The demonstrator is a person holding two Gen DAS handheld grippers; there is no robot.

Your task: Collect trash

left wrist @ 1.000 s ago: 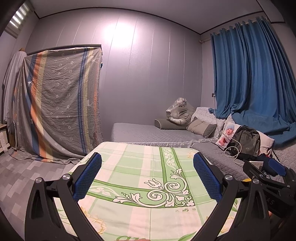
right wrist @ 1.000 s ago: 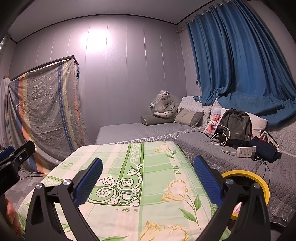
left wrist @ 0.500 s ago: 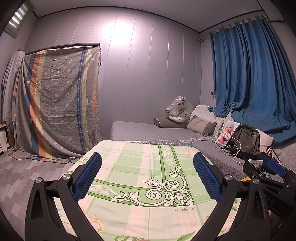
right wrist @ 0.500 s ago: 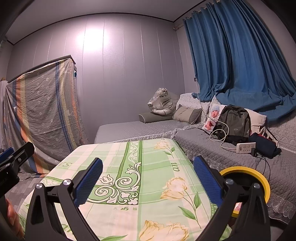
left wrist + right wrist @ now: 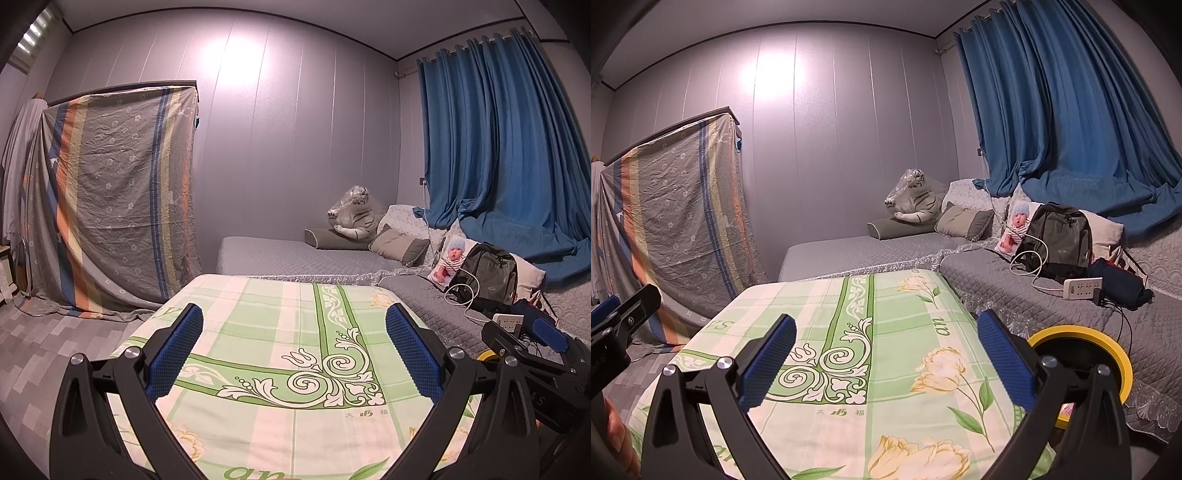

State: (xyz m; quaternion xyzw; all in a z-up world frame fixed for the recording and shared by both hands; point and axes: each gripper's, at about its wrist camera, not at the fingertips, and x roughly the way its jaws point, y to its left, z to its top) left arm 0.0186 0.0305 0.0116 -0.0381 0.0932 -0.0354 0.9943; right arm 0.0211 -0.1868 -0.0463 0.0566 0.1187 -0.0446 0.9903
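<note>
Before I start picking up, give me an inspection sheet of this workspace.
Surface: green floral cloth-covered table, nothing lying on it.
Job's things: no trash seen; yellow-rimmed round bin beside the table's right edge.
Clutter: dark backpack, baby photo, navy bundle, plastic-wrapped white tiger plush, all on the grey beds.
Grippers: left gripper and right gripper both open, holding nothing, above the table.
Cables: white power strip with white cord running to the backpack.
Surroundings: blue curtain; striped sheet draped over furniture.

backpack (image 5: 1057,236) on bed (image 5: 1004,291), seemingly.
</note>
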